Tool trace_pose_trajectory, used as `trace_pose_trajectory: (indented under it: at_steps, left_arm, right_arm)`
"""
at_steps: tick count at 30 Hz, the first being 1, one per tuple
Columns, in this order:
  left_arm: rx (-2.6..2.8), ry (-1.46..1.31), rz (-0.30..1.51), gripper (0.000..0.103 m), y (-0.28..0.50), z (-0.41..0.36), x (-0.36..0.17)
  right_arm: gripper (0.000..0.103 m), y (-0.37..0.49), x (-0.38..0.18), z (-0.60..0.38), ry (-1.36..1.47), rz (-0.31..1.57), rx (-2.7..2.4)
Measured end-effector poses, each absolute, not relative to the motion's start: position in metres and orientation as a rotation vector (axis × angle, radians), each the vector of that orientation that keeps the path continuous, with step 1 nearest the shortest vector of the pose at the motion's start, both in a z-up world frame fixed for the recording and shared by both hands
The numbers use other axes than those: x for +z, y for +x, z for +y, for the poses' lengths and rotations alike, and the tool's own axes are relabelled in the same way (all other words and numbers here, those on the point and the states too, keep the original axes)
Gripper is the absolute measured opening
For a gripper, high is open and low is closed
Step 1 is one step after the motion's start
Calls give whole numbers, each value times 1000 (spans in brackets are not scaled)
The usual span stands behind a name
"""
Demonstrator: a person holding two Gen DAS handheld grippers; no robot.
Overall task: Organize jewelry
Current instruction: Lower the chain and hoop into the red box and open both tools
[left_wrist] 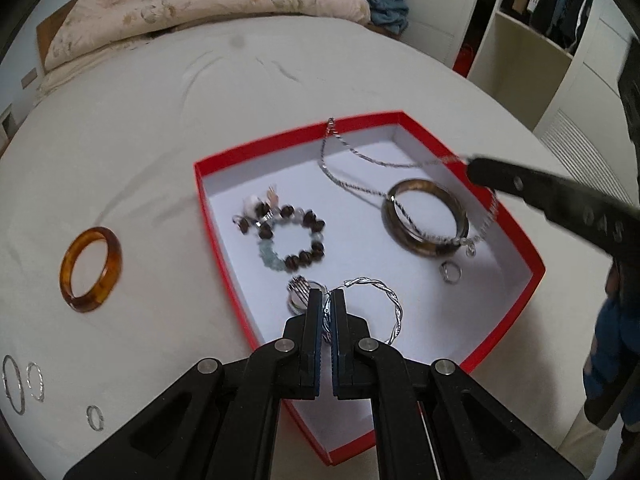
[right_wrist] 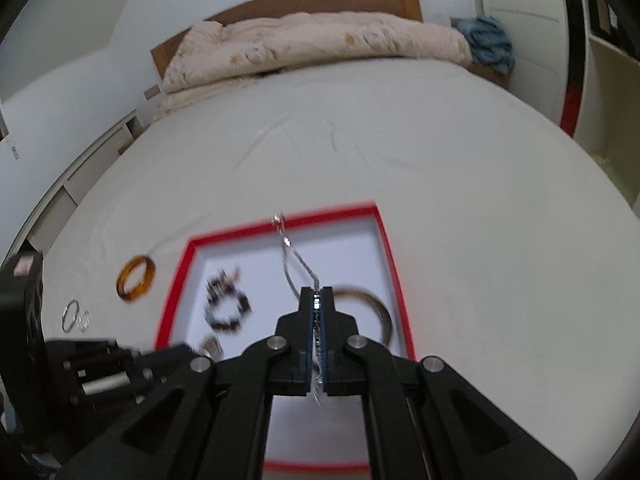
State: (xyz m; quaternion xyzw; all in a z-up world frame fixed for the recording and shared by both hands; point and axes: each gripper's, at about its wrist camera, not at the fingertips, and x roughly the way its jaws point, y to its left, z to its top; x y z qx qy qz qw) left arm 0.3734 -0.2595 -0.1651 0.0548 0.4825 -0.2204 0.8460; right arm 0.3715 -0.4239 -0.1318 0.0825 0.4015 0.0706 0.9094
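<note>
Bedroom, pale bedsheet [left_wrist: 280, 92]: a red-walled jewelry box [left_wrist: 218, 216] lies open on it, with both grippers closed on jewelry above it.

Clamped in the left gripper [left_wrist: 328, 300] is a twisted silver bangle [left_wrist: 394, 304], which hangs over the box's near corner beside a silver filigree ring [left_wrist: 298, 294]. The right gripper [right_wrist: 317, 294] pinches a silver chain necklace [left_wrist: 348, 152], whose loop trails across the white box floor up to the far wall and drapes over a dark brown bangle [left_wrist: 426, 218]. Also in the box are a beaded bracelet [left_wrist: 296, 240] and a small silver ring [left_wrist: 451, 272]. Outside the box, on the sheet to its left, lie an amber bangle [left_wrist: 90, 270], two thin silver hoops [left_wrist: 24, 384] and a small ring [left_wrist: 95, 417]. A folded quilt [left_wrist: 208, 12] sits at the head of the bed.
</note>
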Motion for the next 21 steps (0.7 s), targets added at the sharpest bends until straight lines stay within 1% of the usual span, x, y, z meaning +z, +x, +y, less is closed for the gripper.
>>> trace_pose_trajectory:
  at_steps: [7,9,10,11,13,17,21]
  left_arm:
    - [-450,127,1036,4,370,-261,-171]
    - [-447,115,1043,6,371,-258,-171]
    - [-443,114,1046,11,371,-257,-171]
    - [-442,114,1046,19,370,-257,-171]
    - [-435,112,1043,26,368,-254,-170]
    - [-434,111,1037,26,363,-251,-165]
    - [-425,105,1015,27,353,-247,-148]
  right_arm:
    - [3,346,-152,-432,215,878,139]
    - [4,341,-153,-434,220,883,140]
    - [4,339,-154,-434,222,881,138]
    - [4,337,-154,-434,223,881,137]
    - [4,333,-153,-434,222,882,129]
    - [4,324,-146,-438,231,879,109]
    - [4,307,-132,-441,233,864,94]
